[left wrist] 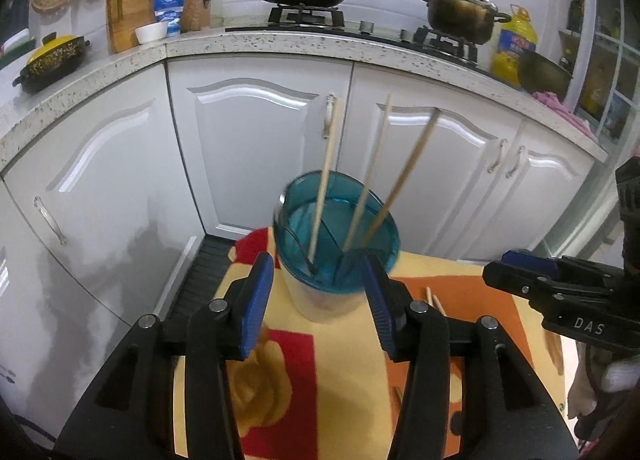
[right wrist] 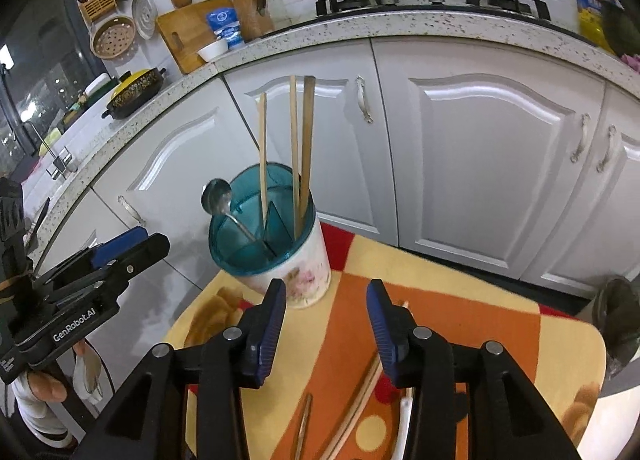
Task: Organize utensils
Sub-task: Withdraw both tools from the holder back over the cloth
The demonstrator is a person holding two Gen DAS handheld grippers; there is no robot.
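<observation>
A utensil holder (left wrist: 320, 302) (right wrist: 298, 280) with a teal divided rim and a white flowered body stands at the far edge of a small table (right wrist: 500, 340). Three wooden chopsticks (left wrist: 376, 164) (right wrist: 298, 148) stand in it, and a metal spoon (right wrist: 218, 196) leans in another compartment. My left gripper (left wrist: 318, 264) (right wrist: 156, 244) is open just in front of the holder, its pads clear of it. My right gripper (right wrist: 326, 288) (left wrist: 494, 272) is open over the table to the right of the holder. Loose chopsticks (right wrist: 356, 400) (left wrist: 434, 300) and a white utensil (right wrist: 404, 416) lie under it.
The table carries a red, orange and yellow cloth (left wrist: 320, 400). White cabinet doors (right wrist: 480, 160) stand close behind it under a speckled counter (left wrist: 280, 44) with a stove, pans, a cutting board and a knife block. A gloved hand (right wrist: 40, 388) holds the left gripper.
</observation>
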